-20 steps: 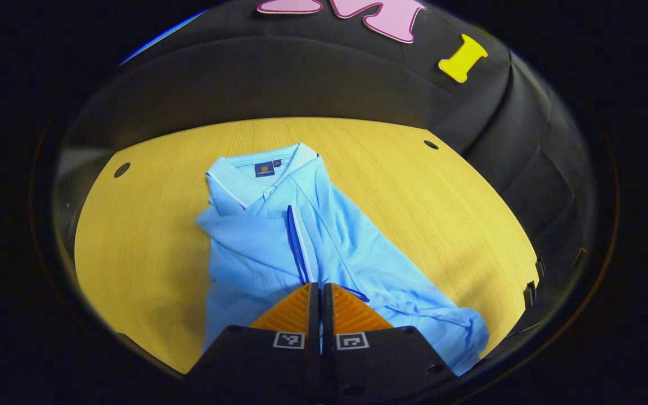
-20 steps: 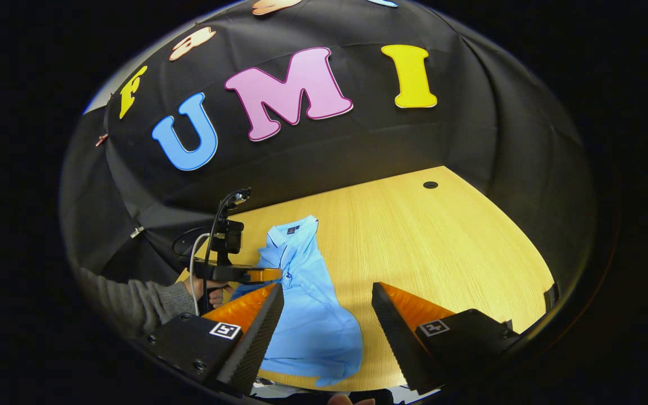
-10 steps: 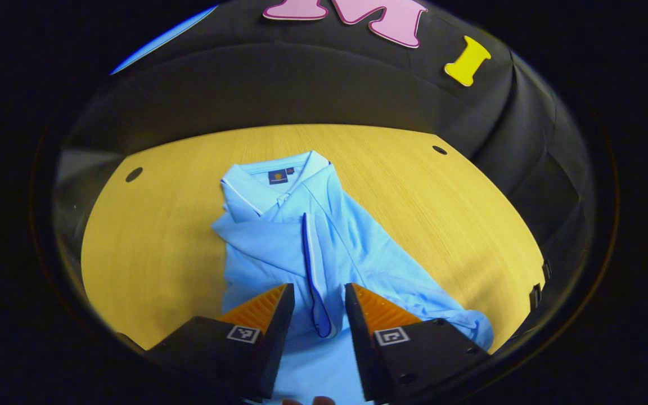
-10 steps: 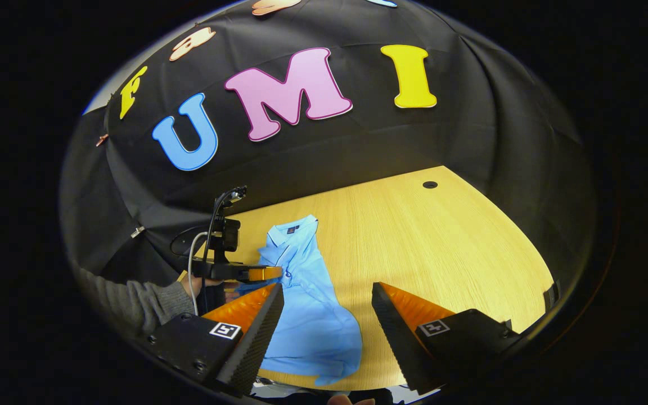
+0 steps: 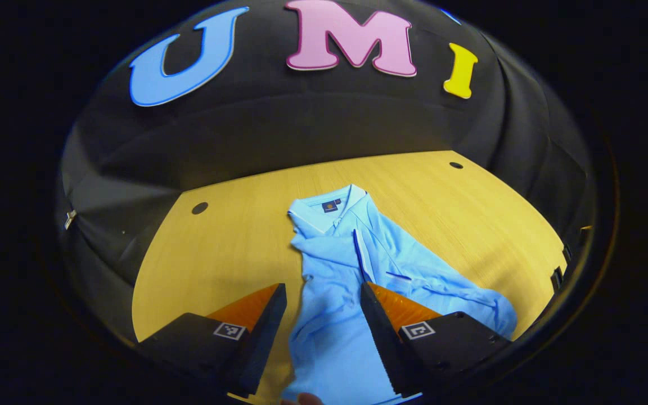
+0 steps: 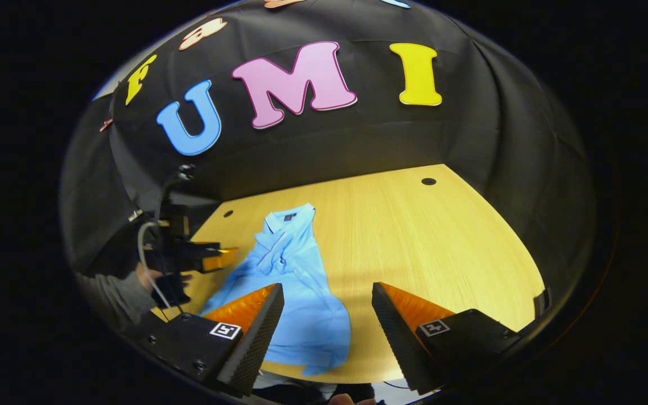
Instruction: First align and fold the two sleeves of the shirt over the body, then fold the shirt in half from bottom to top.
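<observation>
A light blue polo shirt point(image 5: 358, 264) lies on the wooden table point(image 5: 217, 247), collar toward the far wall, with both sleeves folded over the body. A dark-trimmed sleeve edge runs down its middle. My left gripper point(image 5: 322, 323) hangs open above the shirt's lower body, holding nothing. In the right gripper view the same shirt point(image 6: 296, 281) lies left of centre. My right gripper point(image 6: 327, 320) stands open above the shirt's hem and the bare table. The left gripper point(image 6: 211, 259) shows there at the left, held by a hand in a grey sleeve, raised beside the shirt.
The table point(image 6: 442, 242) has small round holes point(image 5: 199, 207) near its far corners point(image 6: 428, 181). Black cloth walls close in behind and on both sides. Bare wood stretches to the right of the shirt in the right gripper view.
My left gripper opened, letting go of the sleeve, then drew back and up to the left. The sleeve now lies on the body. The right gripper barely moved.
</observation>
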Demonstrator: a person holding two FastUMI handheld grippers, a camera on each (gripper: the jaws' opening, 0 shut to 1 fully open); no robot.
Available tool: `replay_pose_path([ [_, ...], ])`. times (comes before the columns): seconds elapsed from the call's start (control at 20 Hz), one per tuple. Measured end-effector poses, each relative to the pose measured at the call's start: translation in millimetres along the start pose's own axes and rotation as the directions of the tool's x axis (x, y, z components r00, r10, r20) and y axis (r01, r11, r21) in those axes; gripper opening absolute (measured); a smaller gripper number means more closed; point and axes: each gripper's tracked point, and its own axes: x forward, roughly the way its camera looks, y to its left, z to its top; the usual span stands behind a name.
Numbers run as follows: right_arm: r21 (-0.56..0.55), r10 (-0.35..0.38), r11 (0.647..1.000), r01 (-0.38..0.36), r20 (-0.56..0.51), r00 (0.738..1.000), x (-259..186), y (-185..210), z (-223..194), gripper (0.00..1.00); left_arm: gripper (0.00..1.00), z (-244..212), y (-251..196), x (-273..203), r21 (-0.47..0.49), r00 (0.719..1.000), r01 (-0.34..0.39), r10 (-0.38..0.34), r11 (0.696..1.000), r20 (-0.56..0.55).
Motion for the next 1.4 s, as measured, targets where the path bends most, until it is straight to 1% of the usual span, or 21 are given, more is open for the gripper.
replay_pose_path([
  [0.1,-0.030,-0.013,0.999,0.012,-0.043,0.999,-4,-8,-22,0.98,0.85,-14,6,-36,-0.038,1.000,0.015,-0.015,0.999,0.011],
  [0.25,-0.044,-0.015,0.999,0.010,-0.121,0.993,-7,-9,-58,0.98,0.85,-45,20,-83,-0.077,1.000,0.003,-0.003,0.997,-0.001],
  [0.35,-0.045,-0.007,0.999,-0.001,-0.165,0.986,-7,-5,-77,0.98,0.85,-75,27,-109,-0.083,0.999,-0.015,0.012,0.996,-0.041],
  [0.55,-0.069,0.016,0.997,-0.034,-0.246,0.969,-3,6,-114,0.98,0.86,-131,29,-134,-0.093,0.991,-0.030,0.018,0.995,-0.135],
  [0.7,-0.093,0.019,0.994,-0.048,-0.289,0.957,-1,11,-134,0.98,0.86,-160,24,-137,-0.113,0.984,-0.022,0.001,0.993,-0.178],
  [0.8,-0.104,0.018,0.993,-0.054,-0.319,0.948,1,11,-149,0.98,0.85,-176,21,-135,-0.105,0.979,-0.009,-0.012,0.994,-0.202],
  [0.9,-0.113,0.013,0.992,-0.055,-0.344,0.939,5,11,-159,0.98,0.85,-189,23,-131,-0.103,0.973,-0.012,-0.013,0.995,-0.230],
  [1.1,-0.138,-0.007,0.989,-0.051,-0.389,0.921,16,7,-181,0.98,0.86,-209,35,-120,-0.094,0.960,-0.048,0.021,0.994,-0.278],
  [1.3,-0.173,-0.025,0.984,-0.051,-0.410,0.912,29,7,-195,0.98,0.86,-229,36,-113,-0.055,0.944,-0.052,0.031,0.997,-0.329],
  [1.35,-0.190,-0.035,0.980,-0.049,-0.417,0.908,31,8,-200,0.98,0.86,-227,34,-112,-0.055,0.947,-0.048,0.027,0.997,-0.322],
  [1.4,-0.221,-0.043,0.974,-0.050,-0.400,0.916,32,8,-197,0.99,0.85,-226,33,-111,-0.056,0.947,-0.047,0.026,0.997,-0.320],
])
